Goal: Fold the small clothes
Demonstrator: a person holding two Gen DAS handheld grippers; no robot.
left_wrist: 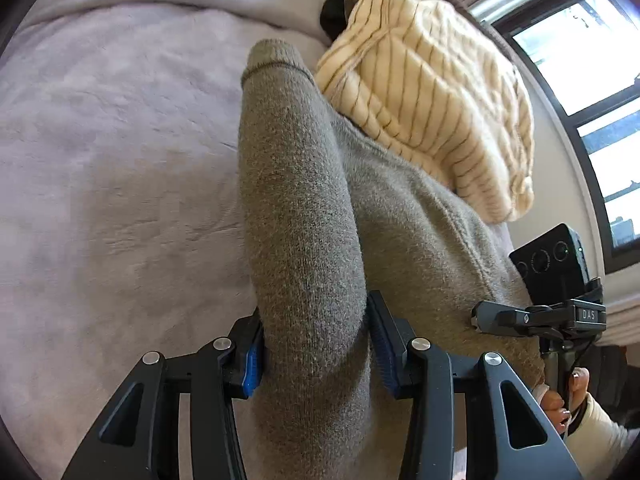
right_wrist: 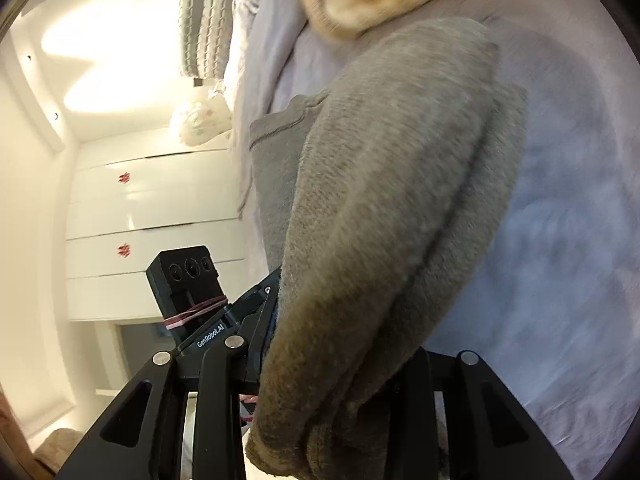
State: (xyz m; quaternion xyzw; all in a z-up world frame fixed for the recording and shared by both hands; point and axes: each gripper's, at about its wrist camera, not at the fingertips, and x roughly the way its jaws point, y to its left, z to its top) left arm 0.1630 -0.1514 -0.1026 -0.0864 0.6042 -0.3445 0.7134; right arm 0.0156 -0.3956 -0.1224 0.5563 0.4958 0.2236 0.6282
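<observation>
A grey knitted garment lies lifted over a pale lilac blanket. In the left wrist view its thick rolled fold runs up between my left gripper's blue pads, which press on it from both sides. My right gripper holds another bunched part of the same grey garment; the cloth fills its jaws and hides the right finger. Both grippers sit close together: the right one's tip touches the cloth's right edge, and the left one shows beside the fold in the right wrist view.
A cream striped knit is heaped on the blanket just beyond the grey garment, with a dark item behind it. A window is on the right. White drawers stand past the bed's edge. A person's hand grips the right handle.
</observation>
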